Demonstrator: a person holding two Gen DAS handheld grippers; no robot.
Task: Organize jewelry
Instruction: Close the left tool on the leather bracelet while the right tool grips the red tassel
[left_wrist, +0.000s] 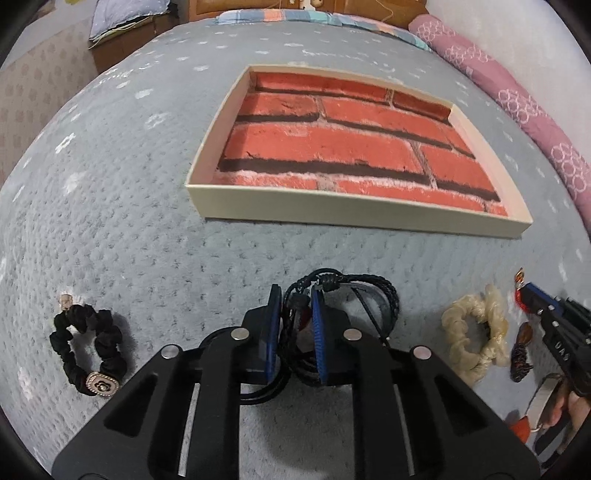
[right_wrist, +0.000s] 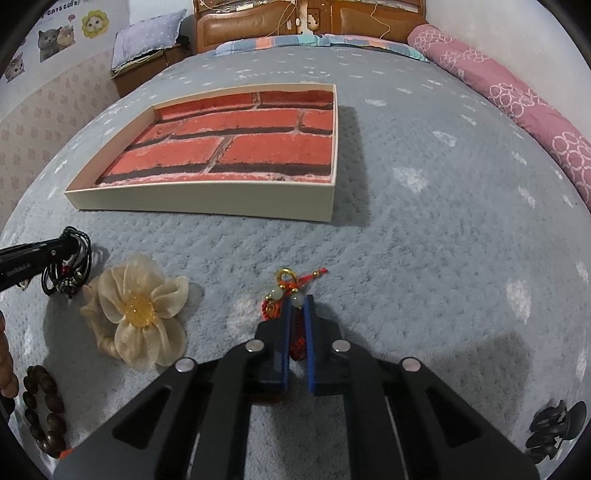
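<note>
Black braided cords (left_wrist: 334, 295) sit pinched between our left gripper (left_wrist: 295, 295) fingers, the bundle bulging out past the blue pads (left_wrist: 317, 332) and trailing down on the grey bed (left_wrist: 184, 258). In the right view the same cords (right_wrist: 70, 262) hang off the left fingers at the far left edge.

Our right gripper (right_wrist: 298, 306) has its fingers pressed nearly together, pinching a red knotted charm (right_wrist: 297, 332); its gold ring (right_wrist: 285, 276), pale beads (right_wrist: 297, 300) and red tassel ends poke out ahead of the tips, low over the bed.

Tray (left_wrist: 354, 206) with a brick-print floor lies ahead of both grippers on the bed, nothing in it; in the right view the tray (right_wrist: 207, 201) is ahead and to the left.

Other pieces on the bed: a black scrunchie (left_wrist: 88, 347) with a metal badge, well left of the left gripper; a cream flower scrunchie (right_wrist: 136, 314) between the two grippers, also seen in the left view (left_wrist: 476, 336); a brown bead bracelet (right_wrist: 42, 410) at lower left of the right view; a black claw clip (right_wrist: 554, 432) at its lower right. Small brown bits near the right gripper in the left view are too unclear for us to name.
</note>
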